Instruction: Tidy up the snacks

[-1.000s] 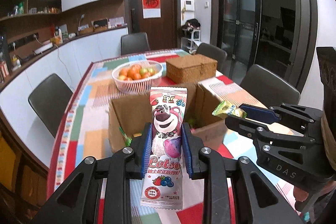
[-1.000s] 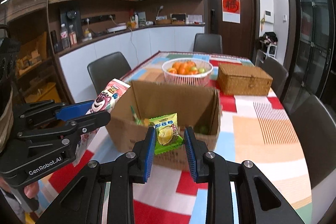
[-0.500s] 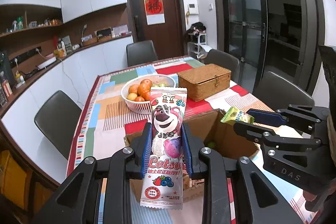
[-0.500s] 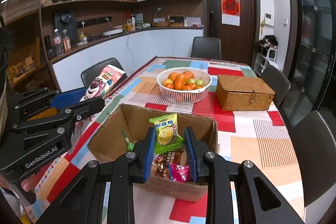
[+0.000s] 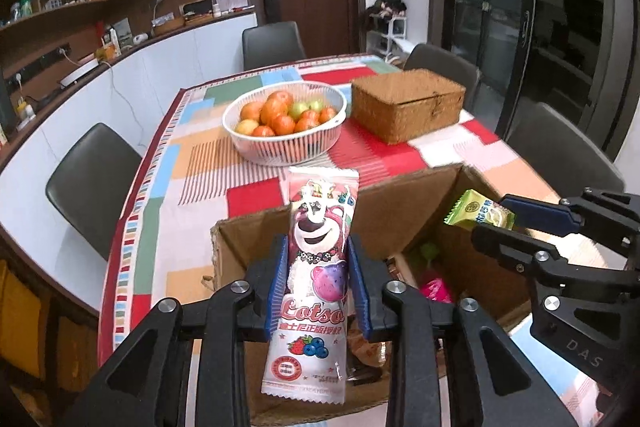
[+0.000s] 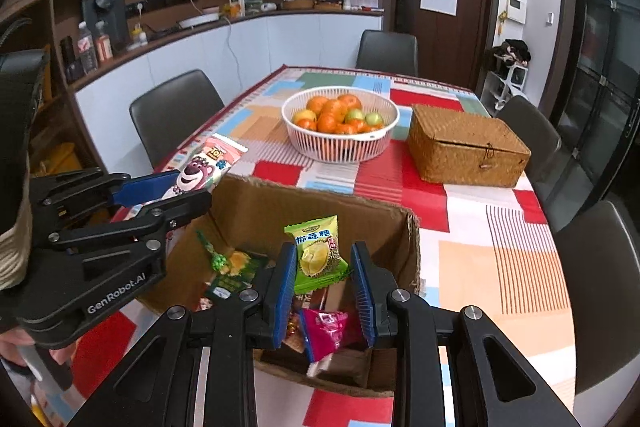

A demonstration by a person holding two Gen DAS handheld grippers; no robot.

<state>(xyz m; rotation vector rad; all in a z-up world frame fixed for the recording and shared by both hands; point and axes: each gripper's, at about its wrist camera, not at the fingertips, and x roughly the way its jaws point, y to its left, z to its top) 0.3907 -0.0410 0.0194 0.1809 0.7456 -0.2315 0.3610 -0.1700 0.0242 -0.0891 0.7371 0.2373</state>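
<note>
My left gripper (image 5: 319,281) is shut on a tall pink Lotso snack packet (image 5: 316,283), held upright over the near left corner of an open cardboard box (image 5: 248,239). The packet also shows in the right wrist view (image 6: 204,167). My right gripper (image 6: 324,281) is shut on a small green durian candy packet (image 6: 319,251) above the box (image 6: 412,247). That candy also shows in the left wrist view (image 5: 478,213). Several wrapped snacks, among them a pink one (image 6: 324,327), lie inside the box.
A white basket of oranges and green fruit (image 5: 286,123) and a lidded wicker box (image 5: 408,105) stand behind the cardboard box on the patchwork tablecloth (image 6: 492,227). Dark chairs (image 6: 176,107) surround the table. A counter with shelves runs along the left wall.
Both grippers have risen and tipped downward over the box, so its inside and the snacks in it now show. Each keeps hold of its packet.
</note>
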